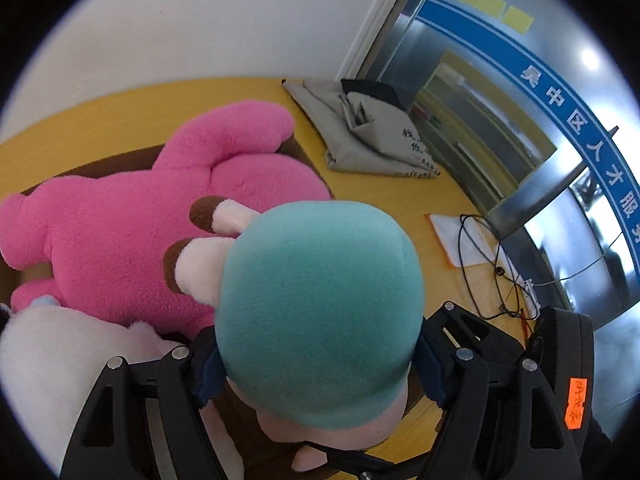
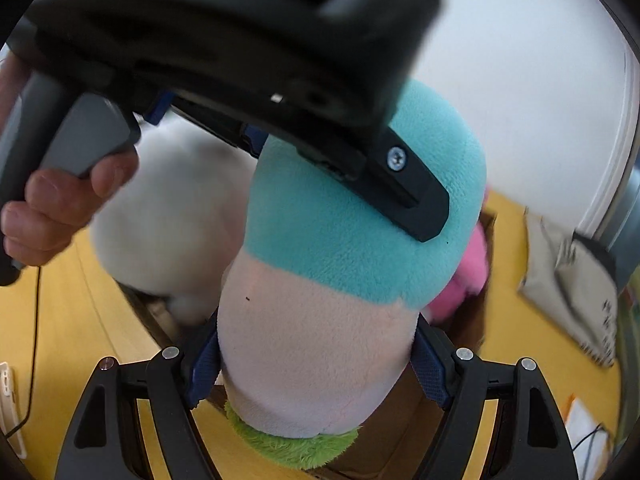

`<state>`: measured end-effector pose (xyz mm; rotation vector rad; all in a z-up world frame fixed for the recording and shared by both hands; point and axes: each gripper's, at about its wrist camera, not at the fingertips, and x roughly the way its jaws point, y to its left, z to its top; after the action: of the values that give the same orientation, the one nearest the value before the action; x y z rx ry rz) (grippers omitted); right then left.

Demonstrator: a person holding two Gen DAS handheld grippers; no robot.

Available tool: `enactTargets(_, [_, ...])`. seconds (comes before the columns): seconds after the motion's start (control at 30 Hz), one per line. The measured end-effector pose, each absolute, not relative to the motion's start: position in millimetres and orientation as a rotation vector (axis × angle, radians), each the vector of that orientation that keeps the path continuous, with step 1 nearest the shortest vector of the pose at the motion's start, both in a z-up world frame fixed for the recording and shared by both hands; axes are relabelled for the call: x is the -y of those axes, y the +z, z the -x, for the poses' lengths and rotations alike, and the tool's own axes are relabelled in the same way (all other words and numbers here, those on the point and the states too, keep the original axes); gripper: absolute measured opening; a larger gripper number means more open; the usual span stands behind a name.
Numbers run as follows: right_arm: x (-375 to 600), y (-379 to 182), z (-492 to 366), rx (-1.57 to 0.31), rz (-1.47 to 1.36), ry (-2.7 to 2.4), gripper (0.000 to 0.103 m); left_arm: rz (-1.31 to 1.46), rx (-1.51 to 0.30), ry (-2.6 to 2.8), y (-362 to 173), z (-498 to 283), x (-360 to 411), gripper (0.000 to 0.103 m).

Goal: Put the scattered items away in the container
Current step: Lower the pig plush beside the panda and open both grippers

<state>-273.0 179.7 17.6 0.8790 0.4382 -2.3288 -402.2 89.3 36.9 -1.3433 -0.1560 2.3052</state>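
Left gripper [image 1: 316, 364]: clamped on the teal-and-pink plush [image 1: 320, 312].
Right gripper [image 2: 316, 376]: squeezing the same plush's pale end.
Plush position: over the brown box [image 1: 120, 162].
Done: pink plush [image 1: 132, 236] and white plush [image 1: 60, 356] inside.
Left: release this one.

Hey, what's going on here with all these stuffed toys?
A person is gripping one teal and pale pink plush toy with both handheld grippers: the left gripper on its teal end, the right gripper on its pink end. It hangs over a brown box already holding a pink plush and a white plush.
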Motion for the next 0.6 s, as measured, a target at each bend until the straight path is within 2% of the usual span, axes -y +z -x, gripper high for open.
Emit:
enactTargets(0.17, [-189, 0, 269, -0.407, -0.962, -2.325, 0.083, 1.35, 0.134, 2.314, 28, 402, -92, 0.081])
enactTargets(0.43, [-193, 3, 263, -0.359, -0.964, -2.345, 0.087, 1.309, 0.16, 2.352, 42, 396, -80, 0.081])
enactTargets(0.6, [-195, -7, 275, -0.295, -1.07, -2.361, 0.087, 1.122, 0.276, 2.515, 83, 383, -55, 0.08])
